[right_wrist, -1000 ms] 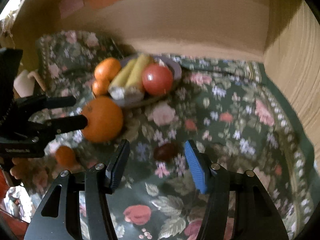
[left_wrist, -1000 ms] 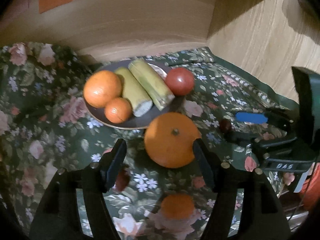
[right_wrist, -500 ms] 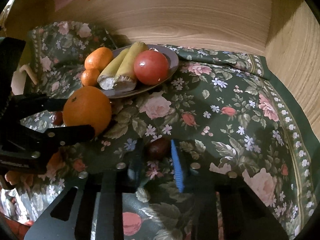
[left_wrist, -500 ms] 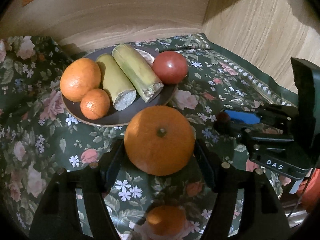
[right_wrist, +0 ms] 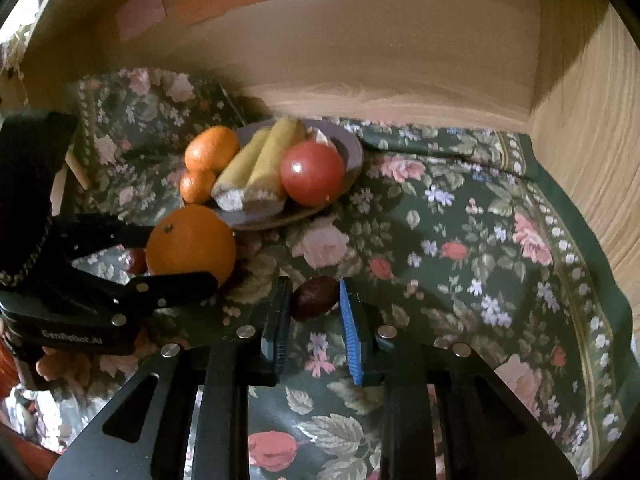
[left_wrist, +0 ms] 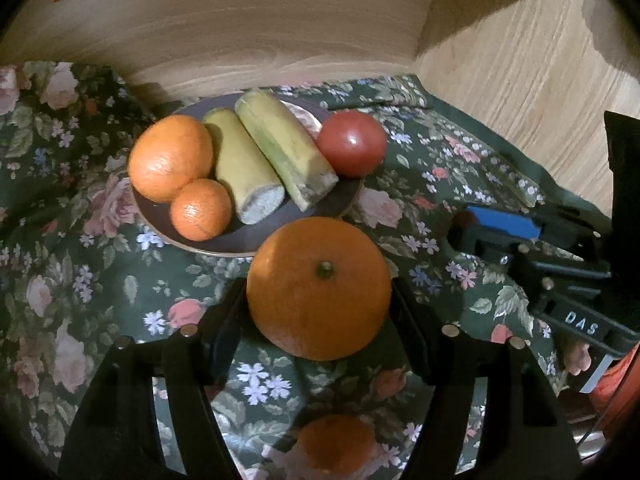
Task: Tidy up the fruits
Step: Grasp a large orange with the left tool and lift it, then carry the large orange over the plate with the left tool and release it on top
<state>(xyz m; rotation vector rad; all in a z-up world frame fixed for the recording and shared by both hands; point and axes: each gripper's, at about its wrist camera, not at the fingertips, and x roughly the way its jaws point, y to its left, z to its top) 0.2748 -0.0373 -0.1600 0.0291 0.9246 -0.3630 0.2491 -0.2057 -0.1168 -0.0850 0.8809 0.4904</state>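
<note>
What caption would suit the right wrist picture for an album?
Right gripper closing around a dark fruit while the left gripper holds a large orange beside the plate.

Left gripper [left_wrist: 318, 300] clamped on a large orange [left_wrist: 319, 288], fingers pressed to its two sides, held clear of the cloth. Right gripper [right_wrist: 314, 300] lower and to the right, jaws narrowed around a small dark fruit [right_wrist: 314, 297], blue pad [right_wrist: 352, 330] against one side, black pad against the other.

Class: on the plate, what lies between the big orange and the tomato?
Two cut banana pieces lie side by side between the big orange and the tomato, clearest in the left wrist view.
</note>
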